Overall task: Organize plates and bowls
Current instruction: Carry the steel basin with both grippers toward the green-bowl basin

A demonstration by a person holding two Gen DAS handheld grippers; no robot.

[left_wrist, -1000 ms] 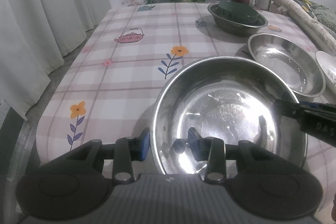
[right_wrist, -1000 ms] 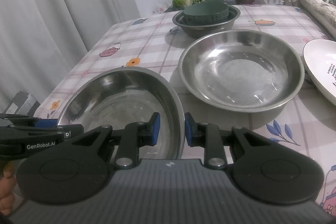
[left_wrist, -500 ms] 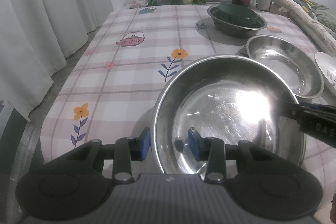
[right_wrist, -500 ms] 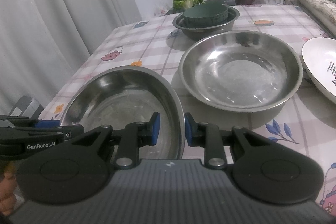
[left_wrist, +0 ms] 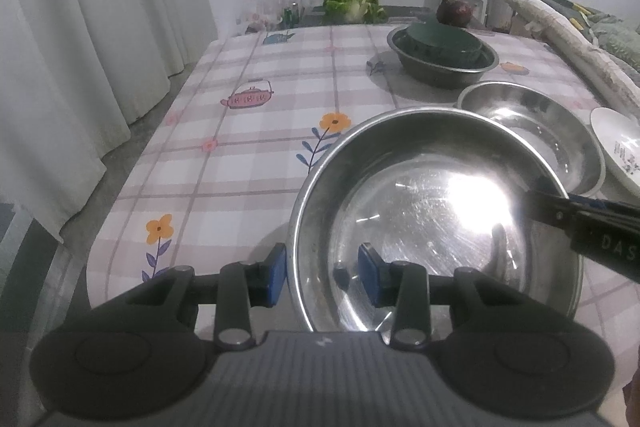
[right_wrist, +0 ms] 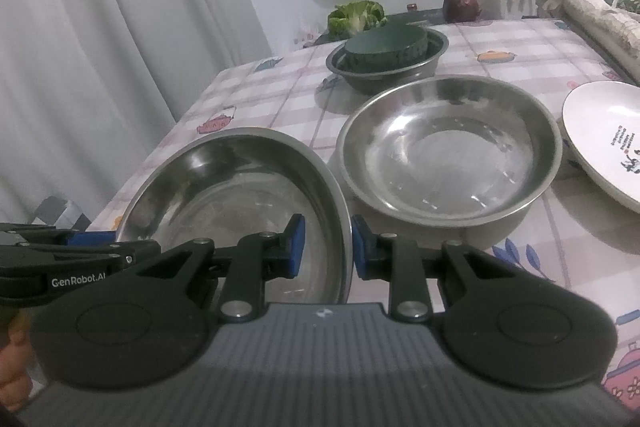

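On checked tablecloth (left_wrist: 256, 163), shiny, scratched steel bowl (left_wrist: 420, 211).

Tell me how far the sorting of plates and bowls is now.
Done: a green bowl sits inside the far steel bowl. In hand: the left gripper and right gripper each straddle the near steel bowl's rim, on opposite sides. Left: the middle steel bowl and white plate lie separate on the table.
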